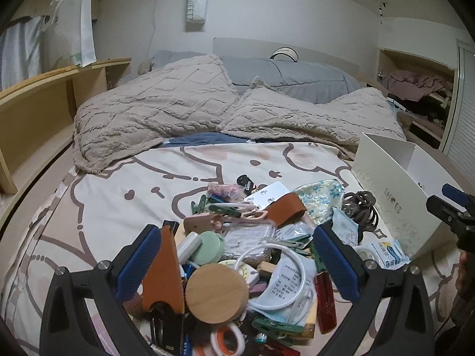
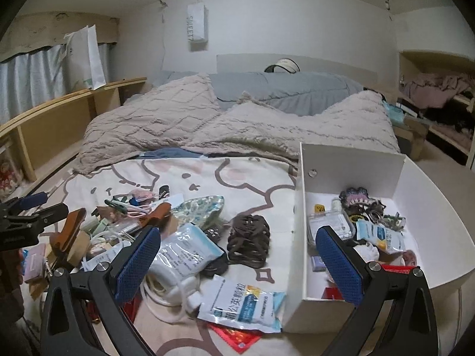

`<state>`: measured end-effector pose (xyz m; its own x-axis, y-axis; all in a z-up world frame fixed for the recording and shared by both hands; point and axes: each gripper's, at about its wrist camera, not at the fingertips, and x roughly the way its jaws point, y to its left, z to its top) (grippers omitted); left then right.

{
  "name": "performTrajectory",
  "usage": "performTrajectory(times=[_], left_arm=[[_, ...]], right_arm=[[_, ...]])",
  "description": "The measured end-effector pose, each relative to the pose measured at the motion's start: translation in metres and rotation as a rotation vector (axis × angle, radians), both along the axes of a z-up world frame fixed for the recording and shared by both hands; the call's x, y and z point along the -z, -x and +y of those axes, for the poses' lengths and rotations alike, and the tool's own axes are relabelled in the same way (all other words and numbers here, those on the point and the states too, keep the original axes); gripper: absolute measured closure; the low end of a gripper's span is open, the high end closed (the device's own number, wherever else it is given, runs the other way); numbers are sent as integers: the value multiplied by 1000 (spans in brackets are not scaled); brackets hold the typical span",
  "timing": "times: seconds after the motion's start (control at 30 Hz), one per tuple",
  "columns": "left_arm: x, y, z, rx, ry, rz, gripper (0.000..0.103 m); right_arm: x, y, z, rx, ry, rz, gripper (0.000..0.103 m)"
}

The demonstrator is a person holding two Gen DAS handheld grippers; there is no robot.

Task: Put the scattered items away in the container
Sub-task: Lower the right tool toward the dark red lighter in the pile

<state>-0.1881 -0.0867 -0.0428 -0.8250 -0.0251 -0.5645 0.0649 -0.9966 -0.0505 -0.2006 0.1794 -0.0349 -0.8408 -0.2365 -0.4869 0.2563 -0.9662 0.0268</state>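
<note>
Bed-top clutter, partly sorted; white box (image 2: 353, 160) at the right edge of the sheet (image 1: 118, 184).

Left gripper (image 1: 237, 255): jaws spread, empty, over the main heap, with a round wooden lid (image 1: 216, 292), a brown leather piece (image 1: 163, 270) and a white cable loop (image 1: 276, 270) lying between them. Right gripper (image 2: 237, 264): jaws spread, empty, straddling the box's near wall. Loose beside the box: dark brown hair ties (image 2: 248, 241), soft and light, best pinched across the bundle; white sachet with blue print (image 2: 240, 305), flat, probably slippery, take by an edge; foil pouch (image 2: 184, 252), crinkly, grip mid-body. Lid likely rigid and smooth; grip across its rim. Box already holds several small items.
</note>
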Motion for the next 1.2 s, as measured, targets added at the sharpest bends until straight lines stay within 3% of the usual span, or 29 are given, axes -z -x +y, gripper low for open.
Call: performTrajectory(times=[0.2, 0.47, 0.67, 0.73, 0.8, 0.9, 1.2], left_arm=[[-3, -9, -12, -24, -12, 13, 0], [-4, -14, -30, -63, -54, 15, 0], [2, -21, -30, -75, -68, 10, 0], [6, -24, -28, -76, -57, 2, 0], [11, -28, -26, -70, -47, -7, 0], [18, -32, -24, -64, -48, -22, 0], [27, -43, -21, -40, -78, -29, 0]], right_arm=[[0, -6, -8, -13, 44, 25, 0], [14, -10, -31, -90, -17, -24, 0], [32, -14, -50, -205, 20, -101, 0], [37, -18, -62, -248, -6, -112, 8], [42, -22, -71, -271, -29, -119, 28], [51, -23, -79, -285, -26, -149, 40], [84, -12, -90, -307, -7, -299, 42]])
